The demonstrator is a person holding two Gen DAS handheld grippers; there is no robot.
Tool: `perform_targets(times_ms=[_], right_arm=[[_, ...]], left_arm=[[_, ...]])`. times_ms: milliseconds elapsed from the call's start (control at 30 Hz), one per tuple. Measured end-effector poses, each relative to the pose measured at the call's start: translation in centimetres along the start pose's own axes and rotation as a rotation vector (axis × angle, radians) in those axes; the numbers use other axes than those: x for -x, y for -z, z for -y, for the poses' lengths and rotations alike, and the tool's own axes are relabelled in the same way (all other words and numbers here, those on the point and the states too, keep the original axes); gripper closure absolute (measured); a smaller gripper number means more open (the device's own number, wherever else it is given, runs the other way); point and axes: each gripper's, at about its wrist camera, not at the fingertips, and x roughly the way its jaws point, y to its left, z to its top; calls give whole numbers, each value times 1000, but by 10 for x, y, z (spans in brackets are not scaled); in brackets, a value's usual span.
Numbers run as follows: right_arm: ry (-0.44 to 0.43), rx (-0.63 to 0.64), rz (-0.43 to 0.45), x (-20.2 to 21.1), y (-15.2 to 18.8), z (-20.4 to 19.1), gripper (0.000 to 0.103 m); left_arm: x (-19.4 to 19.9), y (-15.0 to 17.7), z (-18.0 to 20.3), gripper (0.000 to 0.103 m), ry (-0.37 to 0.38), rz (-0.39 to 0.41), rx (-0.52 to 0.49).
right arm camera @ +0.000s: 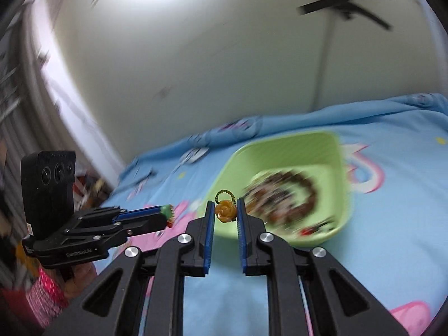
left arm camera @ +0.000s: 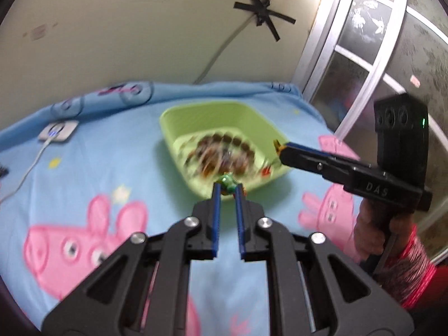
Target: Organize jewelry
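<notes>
Green charm (left arm camera: 227, 184): small green bead-like piece, pinched between the tips of the left tongs (left arm camera: 227, 189), jaws nearly closed on it, held in the air just at the near rim of the bin; in the right wrist view it shows at the tong tips (right arm camera: 168, 212) with a red bit below. Orange rose charm (right arm camera: 224, 210): carved flower with a black-and-yellow cord loop on top, clamped between the 2 blue pads of the right tongs (right arm camera: 224, 210), jaws narrowly apart around it, held above the bin's near-left rim; in the left wrist view only an amber fragment (left arm camera: 277, 144) shows at the tip of the right tongs. Bin (left arm camera: 179, 112): light green plastic, rounded square, open top, resting on the bed. Contents: blurred heap of jewelry (left arm camera: 224, 154), including a ring of dark brown beads (right arm camera: 296, 193) and some red pieces; finer detail cannot be told. Bedsheet (left arm camera: 112, 162): blue with pink pig cartoons. White charger (left arm camera: 58, 130) with cable, far left on the sheet, well apart from the bin. Wall: cream, with a cable fixed by black tape (left arm camera: 263, 11) in a star shape.
</notes>
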Motion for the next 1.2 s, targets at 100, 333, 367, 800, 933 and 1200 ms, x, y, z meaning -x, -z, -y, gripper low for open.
perform_targets(times_ms=[100,333,367,800,933,1200], right_arm=[[23,-53,18,-2,-11,26,103],[10,-165,17,-15,-14,69,89],[17,-166,28,-13,-14,72,87],[-28,-111,81,3,-6,54,85],[-32,-83,69,4,3,32,85],[-44,-117,-4,2,41,-4,84]], left_arm=[[-25,-24,7,93,19,-22,9],[-94,-55,18,93,-9,-134,2],[-103,-58,17,93,-30,-149,6],[-26,-16,-10,93,-210,-26,94],[-6,25,-8,93,-339,-17,68],[14,83,-12,93,-458,-5,83]])
